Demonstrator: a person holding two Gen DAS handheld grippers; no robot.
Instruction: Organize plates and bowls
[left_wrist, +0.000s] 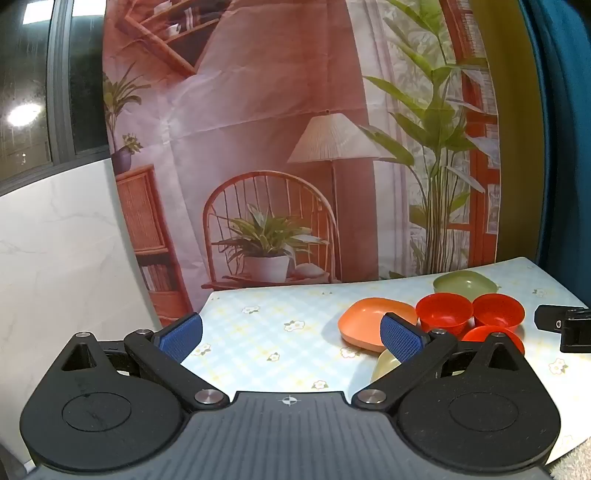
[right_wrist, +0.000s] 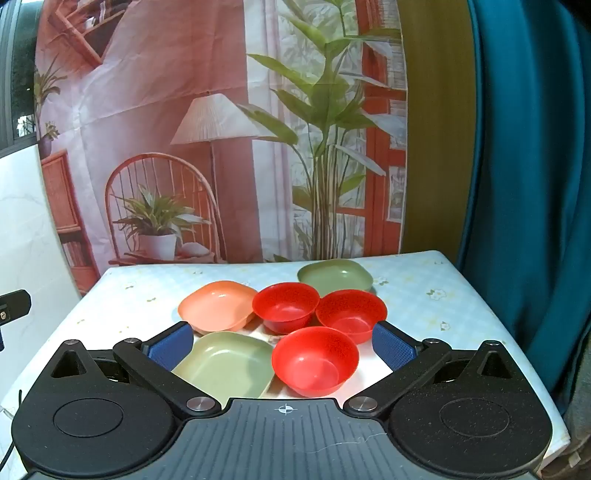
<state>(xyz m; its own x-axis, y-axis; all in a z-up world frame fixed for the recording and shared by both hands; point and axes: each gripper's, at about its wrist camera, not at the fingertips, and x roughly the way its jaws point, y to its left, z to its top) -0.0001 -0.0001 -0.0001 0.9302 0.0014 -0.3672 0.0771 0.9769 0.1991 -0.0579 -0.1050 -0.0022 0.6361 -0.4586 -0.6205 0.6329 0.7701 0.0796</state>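
While both tongs, left and right, hang spread and empty, three red bowls cluster beside the orange plate.

Red bowls: glossy plastic, faintly speckled outside. Orange plate, pale green plate, darker green plate: smooth plastic, soft sheen. Table cover: smooth, slightly shiny sheet with printed flowers. Right gripper: matt black plastic arms, bright metal pivot pins, ribbed grey body; fingertips faced with blue textured pads. Backdrop: creased printed cloth. Curtain: teal matt fabric.
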